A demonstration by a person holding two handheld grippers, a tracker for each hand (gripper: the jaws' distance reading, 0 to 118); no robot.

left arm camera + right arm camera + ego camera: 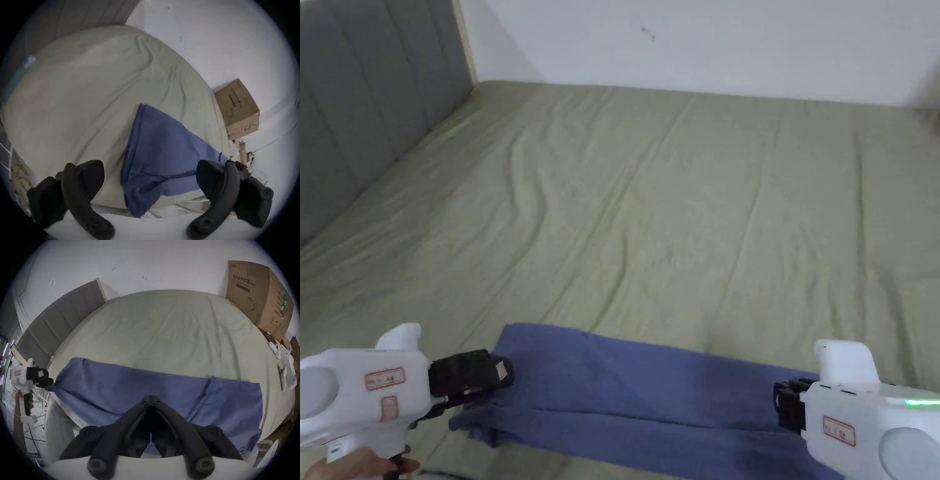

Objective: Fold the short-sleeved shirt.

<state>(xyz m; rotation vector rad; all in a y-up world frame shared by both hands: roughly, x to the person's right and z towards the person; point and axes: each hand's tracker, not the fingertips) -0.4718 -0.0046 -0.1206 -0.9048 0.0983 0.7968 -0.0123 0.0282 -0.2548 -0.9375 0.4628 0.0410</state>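
Blue cloth, the shirt (pixel 637 400), lies as a long band along the near edge of the bed (pixel 675 206). My left tool (pixel 150 181) is spread wide over one end, and my right tool (pixel 151 398) is pressed together above the cloth, pinching nothing I can see. I'd judge each should pinch all layers at its end and lift evenly.

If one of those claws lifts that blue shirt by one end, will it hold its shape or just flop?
Probably flop: the blue shirt lies soft and creased on the green bedsheet, and its near edge droops over the side of the bed. It looks thin, so likely light. Pushed, it would probably bunch up instead of sliding whole, since the sheet is wrinkled cloth too.
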